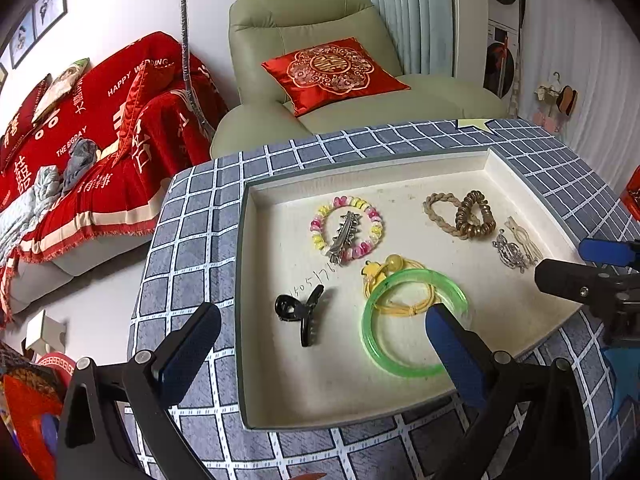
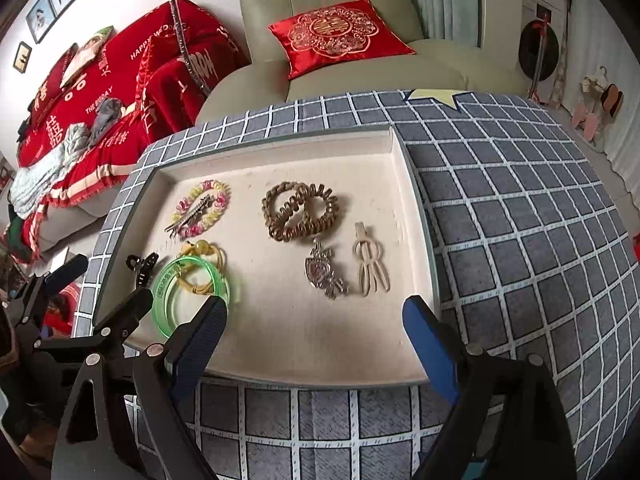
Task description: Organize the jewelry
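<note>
Your left gripper (image 1: 320,328) hangs over the near edge of the shallow cream tray (image 2: 416,208), jaws spread wide, nothing between the pads. Its right pad overlaps the translucent green plastic bangle (image 1: 374,344) in view; contact cannot be judged. Your right gripper (image 2: 316,320) sits at the tray's near right, jaws also wide apart and empty.

Inside the bangle's ring lies a yellow elastic hair tie with amber beads (image 1: 394,276). Left of it, a black plastic claw clip (image 1: 301,312) rests alone. Ahead of your right gripper: a silver rhinestone brooch with a pink stone (image 2: 322,272), and just beside it a cream plastic hair clip (image 2: 370,266).

Farther in, a brown coiled spiral hair tie (image 2: 304,216) overlaps a tan braided hair tie (image 1: 438,208). To the left, a silver metal leaf-shaped clip (image 1: 344,236) lies across a pink, yellow and white beaded bracelet (image 1: 320,232).

The tray stands on a grey and white checked tablecloth (image 2: 520,220). Beyond: a green armchair (image 1: 312,12) holding a red embroidered cushion (image 1: 332,72).
</note>
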